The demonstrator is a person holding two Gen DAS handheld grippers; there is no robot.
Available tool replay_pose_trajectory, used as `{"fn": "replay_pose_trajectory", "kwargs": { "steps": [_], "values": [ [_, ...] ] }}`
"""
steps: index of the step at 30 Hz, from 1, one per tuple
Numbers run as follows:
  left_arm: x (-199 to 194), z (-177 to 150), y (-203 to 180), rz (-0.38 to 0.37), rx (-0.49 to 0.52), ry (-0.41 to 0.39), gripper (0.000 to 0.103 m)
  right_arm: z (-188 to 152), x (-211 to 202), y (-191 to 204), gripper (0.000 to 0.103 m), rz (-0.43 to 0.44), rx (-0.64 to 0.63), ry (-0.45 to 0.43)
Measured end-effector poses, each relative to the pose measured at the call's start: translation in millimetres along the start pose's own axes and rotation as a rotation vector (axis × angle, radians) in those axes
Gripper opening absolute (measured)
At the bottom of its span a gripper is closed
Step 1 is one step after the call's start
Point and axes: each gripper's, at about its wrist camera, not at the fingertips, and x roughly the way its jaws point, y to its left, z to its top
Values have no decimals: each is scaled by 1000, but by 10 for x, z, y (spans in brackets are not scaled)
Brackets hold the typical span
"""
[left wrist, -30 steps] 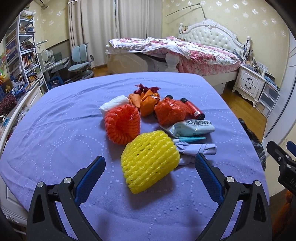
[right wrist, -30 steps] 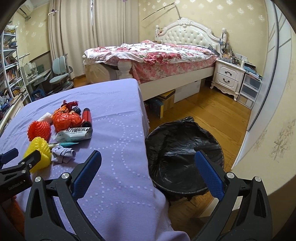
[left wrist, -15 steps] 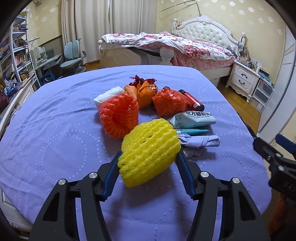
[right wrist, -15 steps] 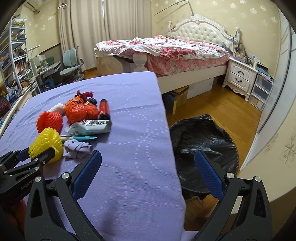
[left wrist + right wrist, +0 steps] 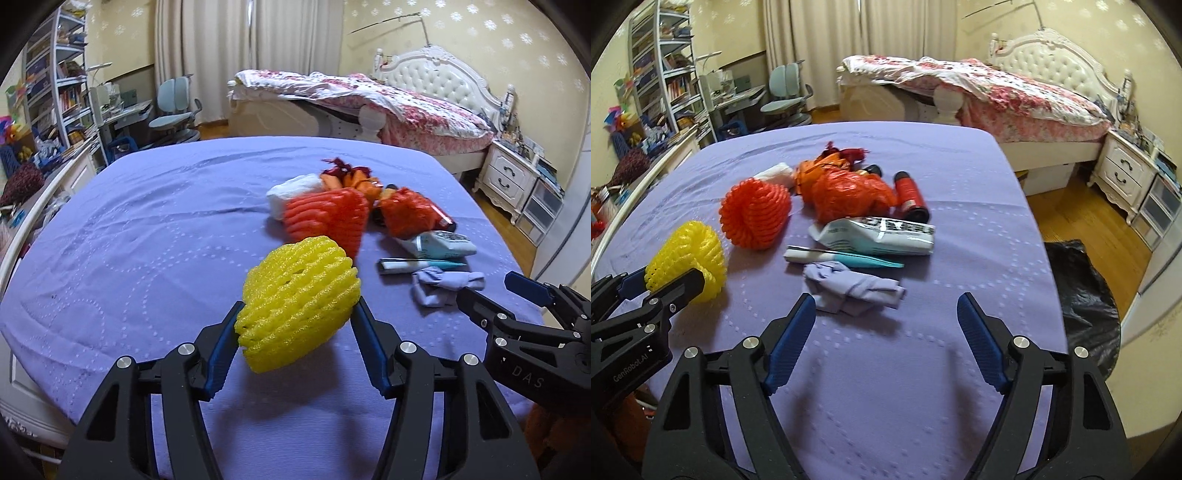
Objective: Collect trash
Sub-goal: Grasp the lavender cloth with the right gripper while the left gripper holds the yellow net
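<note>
left wrist view: the left gripper (image 5: pixel 297 325) clamps the yellow foam fruit net (image 5: pixel 298 301) between both blue pads, over the purple tablecloth (image 5: pixel 147 236).

right wrist view: the right gripper (image 5: pixel 886 328) is closing with nothing between its fingers, just short of the crumpled lilac cloth wad (image 5: pixel 855 288); the black-lined trash bin (image 5: pixel 1082 302) stands beside the table.

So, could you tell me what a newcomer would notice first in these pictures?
Probably the yellow foam net, clamped in the left gripper at the near edge of the purple table. Behind it sits a bright pile of orange trash, and the right gripper, jaws closing on nothing, points at a crumpled glove.
</note>
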Motion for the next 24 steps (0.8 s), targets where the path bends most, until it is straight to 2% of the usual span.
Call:
{"fn": "replay_pose_trajectory", "kwargs": {
  "steps": [9,10,24],
  "values": [
    [63,-38,122,0,-29,14,59,50,251,320,77,-23,-72,50],
    [63,-38,126,0,-28,13,59,44,267,322,72,-21,-74,59],
    [-26,-39,64,-22,-20,-5,59,-46,83,198,72,16,-37,50]
  ]
}}
